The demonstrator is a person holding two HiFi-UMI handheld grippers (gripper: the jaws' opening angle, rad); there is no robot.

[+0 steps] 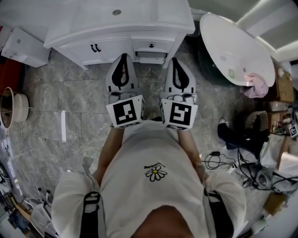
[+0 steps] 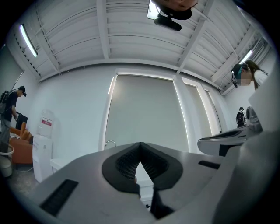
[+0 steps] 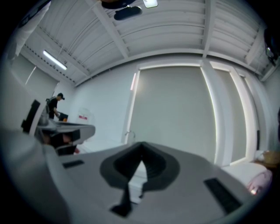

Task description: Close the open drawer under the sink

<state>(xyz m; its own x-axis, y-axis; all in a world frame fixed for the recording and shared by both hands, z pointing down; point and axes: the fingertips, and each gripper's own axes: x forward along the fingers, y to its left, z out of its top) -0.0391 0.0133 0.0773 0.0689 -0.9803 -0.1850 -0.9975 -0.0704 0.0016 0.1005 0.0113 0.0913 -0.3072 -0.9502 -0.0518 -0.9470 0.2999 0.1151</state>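
Head view: white vanity (image 1: 139, 28) noted at 12 o'clock of the person, with the sink drain (image 1: 116, 12) on top. The drawer (image 1: 152, 60) is seen low on the vanity front, right of the two door handles (image 1: 95, 48) and under a knobbed drawer front (image 1: 151, 46). It is pulled out a little over the grey tiled floor (image 1: 70, 93).

The left gripper (image 1: 123, 56) is held at about 8 o'clock of the drawer, near it. The right gripper (image 1: 175, 59) is held just beside the drawer at 3 o'clock. Contact with the drawer could not be made out for either. A marker cube (image 1: 125, 111) is carried on the left one, and another cube (image 1: 179, 114) on the right.

Left gripper view: fingers (image 2: 127, 164) of the left gripper (image 2: 140, 144) clenched, tips met, nothing held.

Right gripper view: fingers (image 3: 153, 164) of the right gripper (image 3: 141, 143) likewise clenched on nothing.

A white tub (image 1: 237, 46) is recorded at 2 o'clock, with a pink cloth (image 1: 257, 86) on its rim.
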